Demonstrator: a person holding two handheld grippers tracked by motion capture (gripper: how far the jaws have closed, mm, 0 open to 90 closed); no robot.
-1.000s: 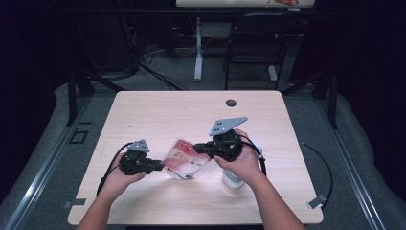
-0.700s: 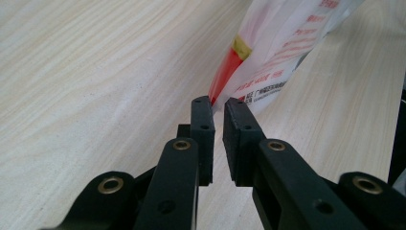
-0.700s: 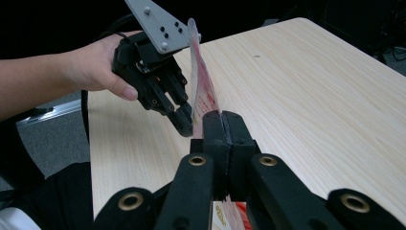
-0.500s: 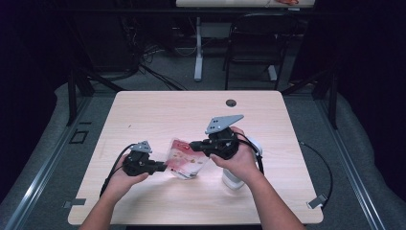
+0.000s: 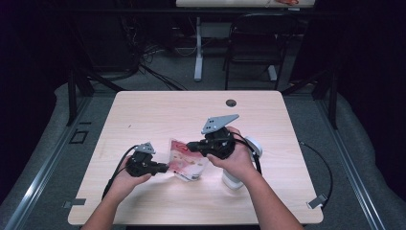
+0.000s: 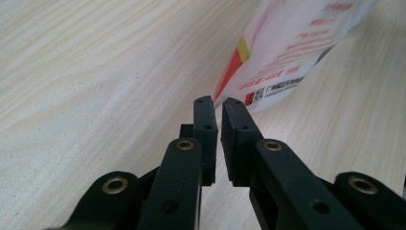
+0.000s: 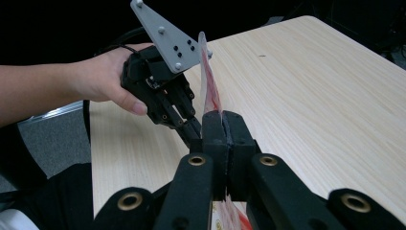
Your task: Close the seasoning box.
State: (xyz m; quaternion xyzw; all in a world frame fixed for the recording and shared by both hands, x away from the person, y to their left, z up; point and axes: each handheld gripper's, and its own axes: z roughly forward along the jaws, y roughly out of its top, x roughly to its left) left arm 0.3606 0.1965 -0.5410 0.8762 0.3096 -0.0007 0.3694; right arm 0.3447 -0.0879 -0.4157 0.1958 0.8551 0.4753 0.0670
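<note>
I am keeping the right gripper (image 7: 223,119) clamped on the pouch (image 5: 186,160) edge, lifted slightly higher above the table (image 5: 158,110) than a second ago. My left gripper (image 6: 218,106), jaws nearly together, is pinching its lower corner, readying a tear.

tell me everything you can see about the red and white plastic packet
The red and white plastic packet is a thin, glossy, flat pouch with red printed text and a yellow patch. It is held tilted above the pale wooden table. The right gripper is shut on one edge; the left gripper pinches its opposite corner.
</note>
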